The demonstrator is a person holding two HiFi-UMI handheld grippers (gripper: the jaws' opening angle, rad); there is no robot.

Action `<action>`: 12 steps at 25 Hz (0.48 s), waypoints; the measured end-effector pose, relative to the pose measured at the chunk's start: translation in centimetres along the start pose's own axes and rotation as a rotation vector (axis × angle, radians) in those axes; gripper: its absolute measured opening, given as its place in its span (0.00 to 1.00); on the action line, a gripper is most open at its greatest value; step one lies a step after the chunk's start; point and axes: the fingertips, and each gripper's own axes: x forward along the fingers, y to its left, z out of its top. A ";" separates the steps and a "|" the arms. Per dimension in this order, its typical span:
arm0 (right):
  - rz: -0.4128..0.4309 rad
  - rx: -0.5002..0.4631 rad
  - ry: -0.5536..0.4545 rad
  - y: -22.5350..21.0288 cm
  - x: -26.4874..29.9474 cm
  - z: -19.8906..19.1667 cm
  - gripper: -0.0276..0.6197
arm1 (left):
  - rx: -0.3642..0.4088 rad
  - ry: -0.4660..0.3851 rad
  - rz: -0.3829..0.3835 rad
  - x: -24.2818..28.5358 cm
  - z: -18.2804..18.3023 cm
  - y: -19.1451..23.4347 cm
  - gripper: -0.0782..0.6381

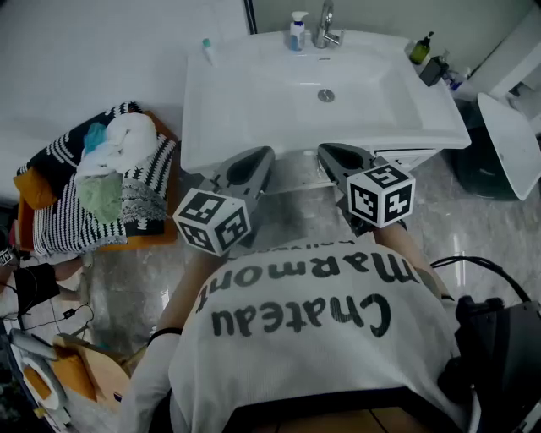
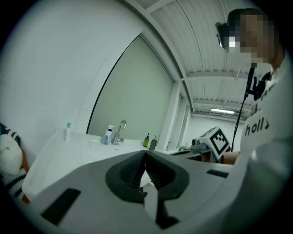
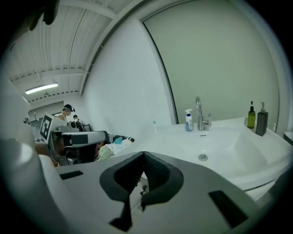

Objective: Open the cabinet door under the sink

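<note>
The white sink [image 1: 254,93] fills the top middle of the head view, with its faucet [image 1: 325,25] at the back. The basin hides the cabinet door beneath it; only a sliver of white cabinet [image 1: 416,157] shows at the right. My left gripper [image 1: 262,154] and right gripper [image 1: 326,152] are side by side, both pointing at the sink's front edge. Each is shut with nothing between its pads. In the left gripper view the shut jaws of the left gripper [image 2: 145,153] rise level with the sink [image 2: 68,155]. The right gripper [image 3: 143,155] looks across the sink [image 3: 229,146].
A pile of striped cloths and towels [image 1: 101,182] lies on the floor left of the sink. A white toilet lid [image 1: 511,144] stands at the right. A soap bottle [image 1: 297,32] and dark bottles [image 1: 420,49] sit on the sink's rim. Black cables [image 1: 473,266] run at lower right.
</note>
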 end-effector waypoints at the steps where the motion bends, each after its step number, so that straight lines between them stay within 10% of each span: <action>1: -0.001 0.004 0.005 0.0 -0.1 -0.3 0.06 | 0.005 0.008 -0.001 0.0 -0.3 -0.2 0.12; 12: -0.020 0.020 0.039 -0.3 -1.5 -2.4 0.06 | 0.023 0.046 0.003 -0.4 -2.1 -1.2 0.12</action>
